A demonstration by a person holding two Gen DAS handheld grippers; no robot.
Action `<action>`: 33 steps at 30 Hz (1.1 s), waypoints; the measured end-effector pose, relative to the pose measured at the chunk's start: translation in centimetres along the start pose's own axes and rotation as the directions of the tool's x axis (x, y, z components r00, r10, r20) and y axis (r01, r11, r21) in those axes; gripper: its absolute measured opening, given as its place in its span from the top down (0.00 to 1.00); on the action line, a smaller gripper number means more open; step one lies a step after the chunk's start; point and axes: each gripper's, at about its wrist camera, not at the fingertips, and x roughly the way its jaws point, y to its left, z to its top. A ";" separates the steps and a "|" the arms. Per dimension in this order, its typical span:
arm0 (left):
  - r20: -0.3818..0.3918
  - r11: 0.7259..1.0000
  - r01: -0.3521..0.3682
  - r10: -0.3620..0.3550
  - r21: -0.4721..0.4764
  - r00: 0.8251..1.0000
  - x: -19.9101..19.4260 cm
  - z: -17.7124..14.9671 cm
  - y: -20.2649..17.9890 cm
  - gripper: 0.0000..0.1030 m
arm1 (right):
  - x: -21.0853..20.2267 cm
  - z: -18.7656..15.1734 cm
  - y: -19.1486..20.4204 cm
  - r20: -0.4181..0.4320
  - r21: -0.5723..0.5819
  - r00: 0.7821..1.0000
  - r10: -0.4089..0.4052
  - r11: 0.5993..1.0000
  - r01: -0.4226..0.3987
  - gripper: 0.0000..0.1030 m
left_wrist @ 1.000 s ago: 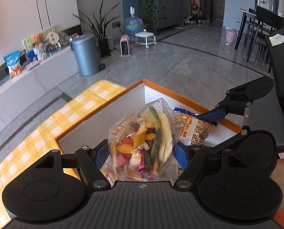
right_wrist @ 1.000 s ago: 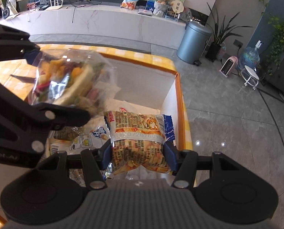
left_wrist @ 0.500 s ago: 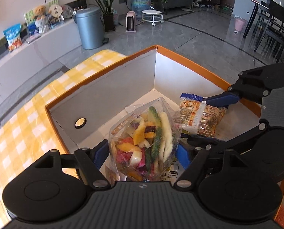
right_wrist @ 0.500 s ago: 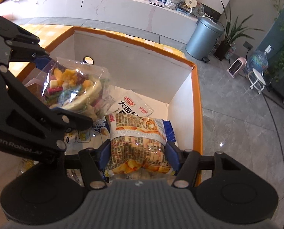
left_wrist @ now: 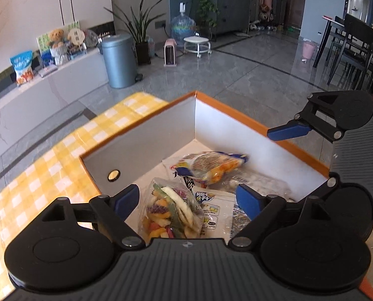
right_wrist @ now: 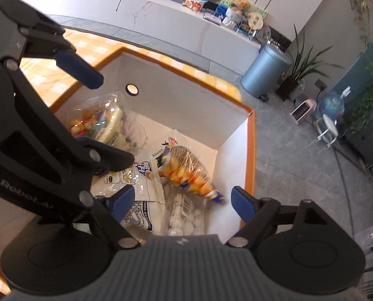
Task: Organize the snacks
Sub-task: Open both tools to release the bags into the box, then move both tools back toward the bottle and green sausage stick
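An orange-rimmed white box (left_wrist: 161, 123) (right_wrist: 186, 95) stands on a yellow checked tablecloth. A clear bag of mixed dried fruit and vegetable chips (left_wrist: 171, 210) (right_wrist: 98, 125) lies in it. An orange-and-blue snack bag (left_wrist: 216, 165) (right_wrist: 189, 175) lies on white packets (right_wrist: 143, 190) by the far corner. My left gripper (left_wrist: 187, 198) is open and empty above the chips bag. My right gripper (right_wrist: 181, 198) is open and empty above the orange bag. Each gripper shows in the other's view.
A clear pack of white round pieces (right_wrist: 183, 218) lies in the box. The tablecloth (left_wrist: 48, 165) spreads left of the box. Beyond are grey floor, a grey bin (left_wrist: 120, 60), a white counter (right_wrist: 146, 10) with a blue bag, and dark chairs (left_wrist: 354, 47).
Both grippers have opened and let go of their bags. The chips bag and the orange snack bag have dropped into the box. Both grippers have pulled back above it.
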 end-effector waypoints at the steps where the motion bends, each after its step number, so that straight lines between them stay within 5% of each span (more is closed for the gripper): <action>1: 0.008 1.000 0.001 -0.001 0.001 1.000 -0.5 0.0 -0.1 0.01 | -0.4 0.0 0.1 0.005 -0.009 1.000 -0.007 1.000 0.007 0.20; 11: 0.090 0.999 -0.044 0.045 -0.010 0.995 -6.6 -1.2 0.1 0.01 | -5.9 0.5 1.3 0.091 0.054 0.995 -0.029 0.998 0.025 0.21; 21: 0.133 0.978 -0.169 0.185 -0.125 0.974 -11.5 -6.3 2.3 0.01 | -9.8 0.7 6.8 0.221 0.137 0.975 0.011 0.990 -0.042 0.21; 26: 0.102 0.948 -0.201 0.232 -0.249 0.967 -13.0 -9.6 4.5 0.01 | -10.5 1.0 10.4 0.273 0.161 0.962 0.023 0.984 -0.070 0.23; 33: 0.039 0.862 -0.270 0.316 -0.429 0.948 -14.5 -14.6 8.3 0.01 | -10.7 0.9 15.7 0.302 0.188 0.952 0.040 0.977 -0.100 0.25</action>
